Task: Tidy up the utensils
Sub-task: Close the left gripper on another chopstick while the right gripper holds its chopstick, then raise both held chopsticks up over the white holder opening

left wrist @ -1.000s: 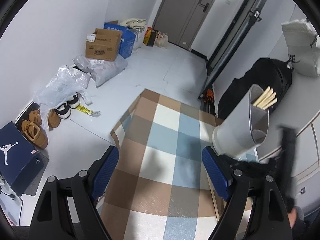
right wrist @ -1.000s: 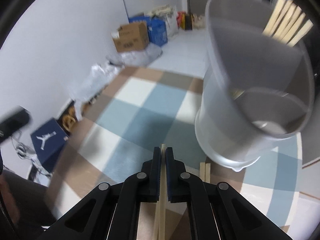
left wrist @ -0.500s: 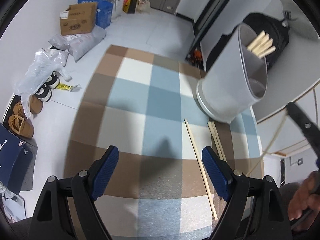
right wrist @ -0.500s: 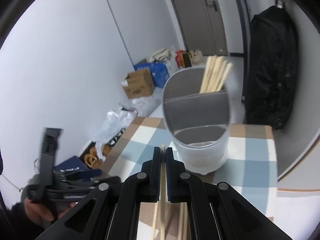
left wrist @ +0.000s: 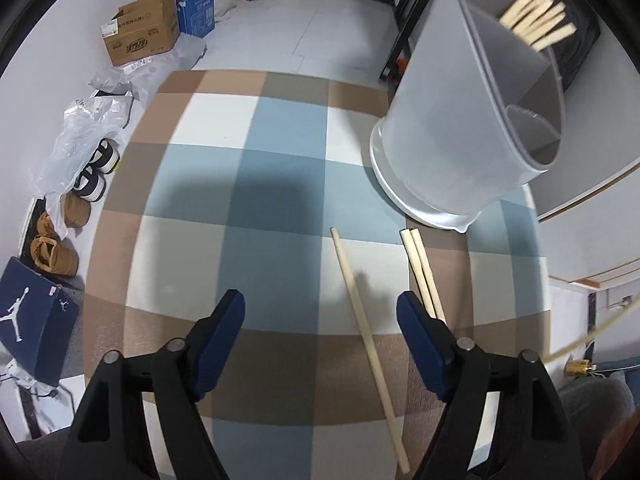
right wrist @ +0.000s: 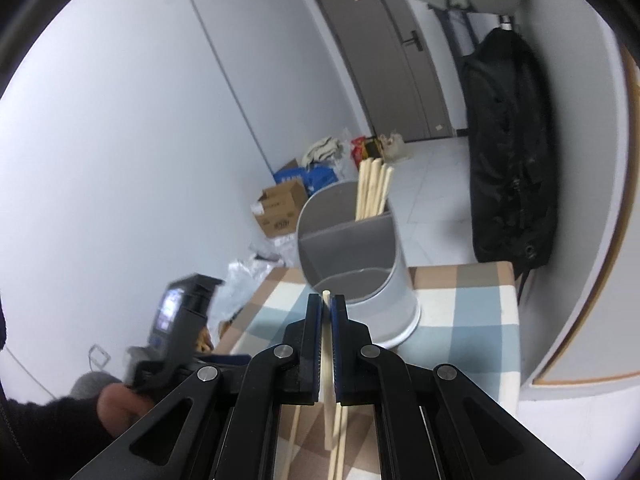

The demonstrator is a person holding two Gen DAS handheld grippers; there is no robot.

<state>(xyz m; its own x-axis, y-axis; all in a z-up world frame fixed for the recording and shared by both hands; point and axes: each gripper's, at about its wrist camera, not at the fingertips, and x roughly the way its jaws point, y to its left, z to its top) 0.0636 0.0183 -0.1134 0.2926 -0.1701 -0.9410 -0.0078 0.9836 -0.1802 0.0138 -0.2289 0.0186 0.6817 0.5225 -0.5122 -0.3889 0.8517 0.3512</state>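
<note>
A grey divided utensil holder (left wrist: 472, 120) stands on the checked tablecloth (left wrist: 280, 184), with several wooden chopsticks (left wrist: 536, 16) in its far compartment; it also shows in the right wrist view (right wrist: 356, 256). One loose chopstick (left wrist: 364, 328) and a pair of chopsticks (left wrist: 420, 272) lie on the cloth in front of the holder. My left gripper (left wrist: 320, 320) is open above the cloth, over the single chopstick. My right gripper (right wrist: 327, 304) is shut on a chopstick (right wrist: 326, 293), raised above the table and in front of the holder.
A black bag (right wrist: 512, 152) hangs at the right by the wall. On the floor at the left lie a cardboard box (left wrist: 140, 40), blue boxes, plastic bags, shoes (left wrist: 92, 176) and a navy shoe box (left wrist: 32, 316). A door (right wrist: 384, 56) stands behind.
My right gripper has risen away from the table with the chopstick, backing off from the holder. My left gripper has moved lower and closer to the loose chopsticks on the cloth.
</note>
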